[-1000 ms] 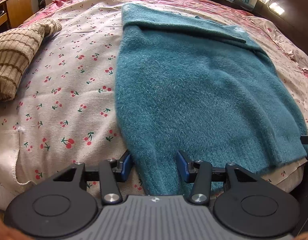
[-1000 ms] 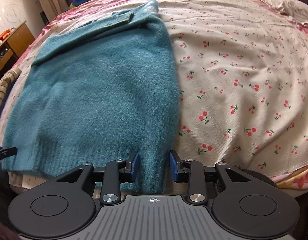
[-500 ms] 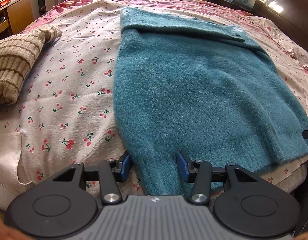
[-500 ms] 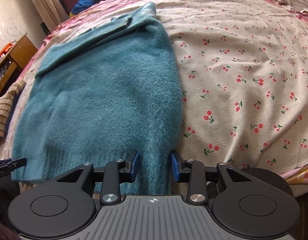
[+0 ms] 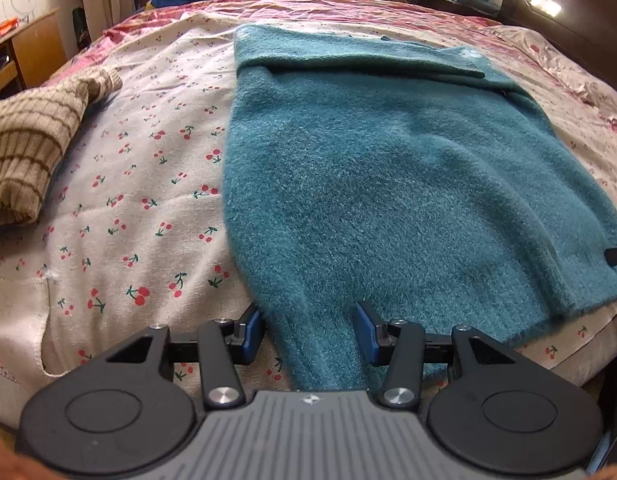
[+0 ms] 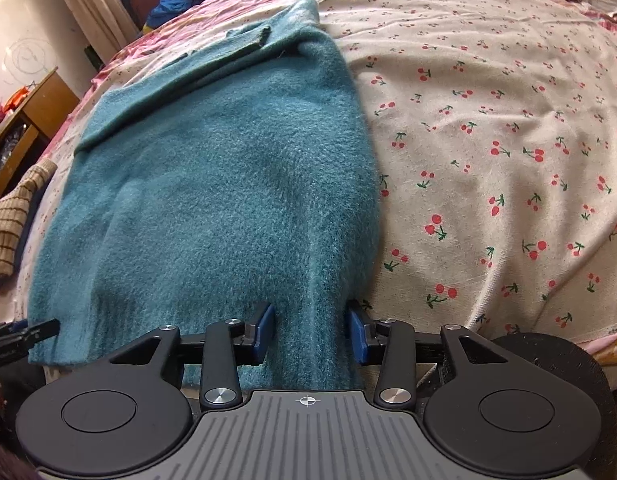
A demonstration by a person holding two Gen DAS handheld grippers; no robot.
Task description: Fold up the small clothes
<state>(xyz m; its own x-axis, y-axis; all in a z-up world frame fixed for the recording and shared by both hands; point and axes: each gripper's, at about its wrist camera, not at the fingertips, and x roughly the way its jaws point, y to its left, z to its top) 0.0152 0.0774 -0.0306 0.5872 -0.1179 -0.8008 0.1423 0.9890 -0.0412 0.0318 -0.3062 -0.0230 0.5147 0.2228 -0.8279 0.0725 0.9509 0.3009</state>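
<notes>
Jaws of our left gripper [image 5: 308, 334] and right gripper [image 6: 310, 334] straddle the teal sweater's [image 5: 388, 184] near hem on the bed [image 6: 488, 160], the right opening. Next, we judge, regrip and fold.

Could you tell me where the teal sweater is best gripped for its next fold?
Probably at the two corners of the teal sweater's near hem, coming from the bed's near edge: it lies flat, hem hanging toward us. The left tongs already straddle one corner; the right tongs are opening around the other.
</notes>
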